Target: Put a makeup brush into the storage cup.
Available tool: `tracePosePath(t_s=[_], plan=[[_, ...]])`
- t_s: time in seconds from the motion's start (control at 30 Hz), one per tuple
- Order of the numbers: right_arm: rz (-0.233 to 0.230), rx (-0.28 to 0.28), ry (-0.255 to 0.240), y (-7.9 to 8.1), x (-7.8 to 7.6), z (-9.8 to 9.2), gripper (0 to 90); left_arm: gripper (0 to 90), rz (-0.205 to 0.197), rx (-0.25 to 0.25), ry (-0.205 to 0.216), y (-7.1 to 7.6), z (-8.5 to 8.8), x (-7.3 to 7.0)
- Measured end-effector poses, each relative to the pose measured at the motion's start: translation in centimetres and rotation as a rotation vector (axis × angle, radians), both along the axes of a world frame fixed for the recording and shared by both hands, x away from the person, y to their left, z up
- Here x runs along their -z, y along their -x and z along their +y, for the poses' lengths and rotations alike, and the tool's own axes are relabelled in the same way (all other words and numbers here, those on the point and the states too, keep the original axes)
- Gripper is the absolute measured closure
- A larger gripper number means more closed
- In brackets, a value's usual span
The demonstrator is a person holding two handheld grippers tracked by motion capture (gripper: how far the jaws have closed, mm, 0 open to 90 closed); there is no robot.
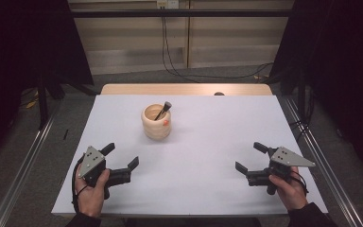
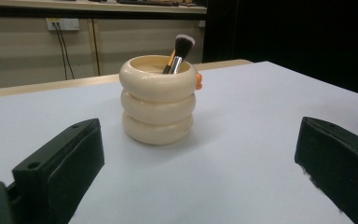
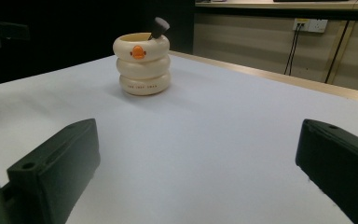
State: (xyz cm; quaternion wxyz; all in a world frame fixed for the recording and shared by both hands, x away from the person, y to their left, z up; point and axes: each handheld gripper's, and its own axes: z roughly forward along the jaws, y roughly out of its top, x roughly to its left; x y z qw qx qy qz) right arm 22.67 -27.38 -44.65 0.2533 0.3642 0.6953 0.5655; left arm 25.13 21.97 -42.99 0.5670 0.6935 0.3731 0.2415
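Observation:
A cream ribbed cup point(image 1: 156, 124) made of three stacked rings stands upright on the white table point(image 1: 208, 142), left of the middle. A makeup brush point(image 1: 163, 110) with a dark head leans inside it. The cup point(image 2: 157, 100) and brush point(image 2: 181, 52) sit straight ahead in the left gripper view. In the right gripper view the cup point(image 3: 141, 64) shows an orange duck bill. My left gripper point(image 1: 121, 155) is open near the front left, well short of the cup. My right gripper point(image 1: 250, 157) is open near the front right, nothing between its jaws.
A wooden strip point(image 1: 186, 89) runs along the table's far edge. Metal rails point(image 1: 23, 165) flank both sides of the table. Cables point(image 1: 170, 52) hang from a wall socket behind. Bare white tabletop lies between the two grippers.

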Motion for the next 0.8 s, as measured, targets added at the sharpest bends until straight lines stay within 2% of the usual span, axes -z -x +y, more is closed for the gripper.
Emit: tracePosePath(t_s=[0.07,0.13,0.2,0.23,0.27,0.3,0.33,0.4,0.43,0.57,0.7,0.73,0.8], plan=[[0.002,0.007,-0.001,0.0,0.0,0.0,0.0,1.2,-0.004,-0.01,-0.014,0.3,0.1,0.0],[-0.001,0.006,-0.001,0.0,0.0,-0.1,0.0,1.2,-0.003,-0.001,-0.009,0.5,0.2,0.1],[0.001,0.007,0.001,0.0,0.0,0.0,0.0,1.0,0.002,-0.017,-0.006,0.7,0.3,0.3],[-0.003,0.005,0.005,0.0,0.0,0.1,0.0,1.0,-0.01,-0.031,-0.012,0.8,0.4,0.3],[0.006,0.0,0.007,0.0,0.0,0.2,0.0,0.8,-0.003,-0.033,-0.021,0.9,0.5,0.3],[-0.002,-0.006,0.011,0.0,0.1,0.2,0.0,1.2,-0.005,-0.044,-0.021,1.0,0.6,0.3],[-0.003,-0.005,0.01,0.0,0.0,0.2,0.0,1.3,-0.013,-0.049,0.0,1.2,0.7,0.3],[-0.002,-0.004,0.006,0.0,0.0,0.2,0.0,1.0,-0.008,-0.022,-0.003,1.4,0.9,0.4],[-0.003,-0.004,0.009,0.0,0.1,0.1,0.0,1.0,-0.008,-0.032,0.002,1.4,0.8,0.5],[-0.006,-0.003,0.014,0.1,0.1,0.1,0.0,0.8,-0.023,-0.012,-0.006,1.5,0.9,0.3],[-0.004,0.006,0.01,0.1,0.1,0.1,0.0,0.9,-0.009,0.004,0.016,1.4,0.8,0.5],[-0.005,0.003,0.013,0.1,0.1,0.1,0.0,1.0,-0.012,-0.001,0.004,1.4,0.8,0.5],[-0.009,0.004,0.015,0.1,0.0,0.0,0.0,1.0,-0.013,0.005,0.01,1.4,0.8,0.5]])
